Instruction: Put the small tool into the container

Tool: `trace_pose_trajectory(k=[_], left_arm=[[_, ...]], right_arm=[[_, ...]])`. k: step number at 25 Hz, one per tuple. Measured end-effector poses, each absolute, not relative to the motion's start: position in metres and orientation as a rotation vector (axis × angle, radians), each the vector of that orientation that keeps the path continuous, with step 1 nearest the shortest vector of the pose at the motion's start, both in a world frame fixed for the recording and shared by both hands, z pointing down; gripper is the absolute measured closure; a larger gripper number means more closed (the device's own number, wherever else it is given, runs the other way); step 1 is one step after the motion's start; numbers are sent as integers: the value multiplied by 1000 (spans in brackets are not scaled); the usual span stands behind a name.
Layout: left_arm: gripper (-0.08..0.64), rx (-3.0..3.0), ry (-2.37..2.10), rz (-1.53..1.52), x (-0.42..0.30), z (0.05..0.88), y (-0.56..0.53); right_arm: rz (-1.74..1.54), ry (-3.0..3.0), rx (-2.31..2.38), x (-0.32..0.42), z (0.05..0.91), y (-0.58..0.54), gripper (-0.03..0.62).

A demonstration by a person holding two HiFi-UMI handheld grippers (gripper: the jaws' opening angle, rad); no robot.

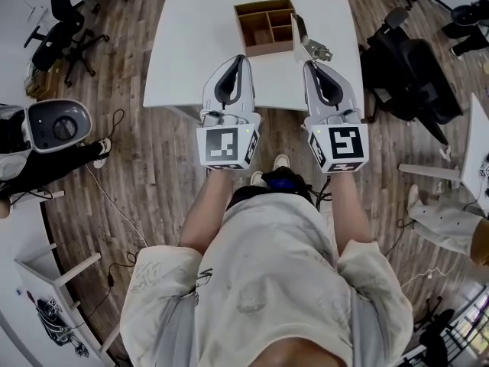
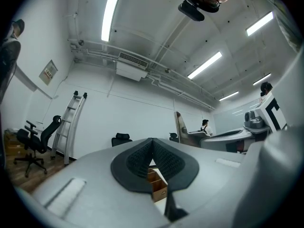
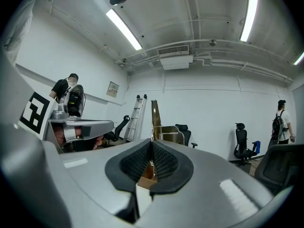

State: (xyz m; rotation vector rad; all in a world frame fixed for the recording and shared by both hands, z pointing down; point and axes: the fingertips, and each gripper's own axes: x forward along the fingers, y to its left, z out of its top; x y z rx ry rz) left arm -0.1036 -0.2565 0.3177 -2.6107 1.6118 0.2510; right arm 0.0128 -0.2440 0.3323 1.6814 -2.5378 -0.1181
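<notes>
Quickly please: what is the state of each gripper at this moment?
Left gripper: closed, holding nothing.
Right gripper: closed on the small metal tool with a brownish blade.

From my seat I see the person wearing a cream short-sleeved T-shirt (image 1: 267, 281) with faint grey line drawings over the shoulders, and pale shoes (image 1: 281, 161). The left gripper (image 1: 240, 60) and the right gripper (image 1: 310, 66) are built alike: smooth light-grey shells tapering to a point, each with a dark loop-shaped inset on top. Their pads (image 2: 137, 160) are black and ribbed. The left marker cube (image 1: 228, 146) and the right marker cube (image 1: 340, 147) are white with black squares.
</notes>
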Motion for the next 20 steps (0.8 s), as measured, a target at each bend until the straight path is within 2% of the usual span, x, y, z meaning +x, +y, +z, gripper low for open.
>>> trace_pose_trajectory(k=[6,20], left_arm=[[561,-2586,1614,238,-93,315,-295],[561,-2506,1700,160,11,300,-421]], right_arm=[[-126,-2565,1666,21,332,-286,584],[-118,-2653,1536,120,322,-416,584]])
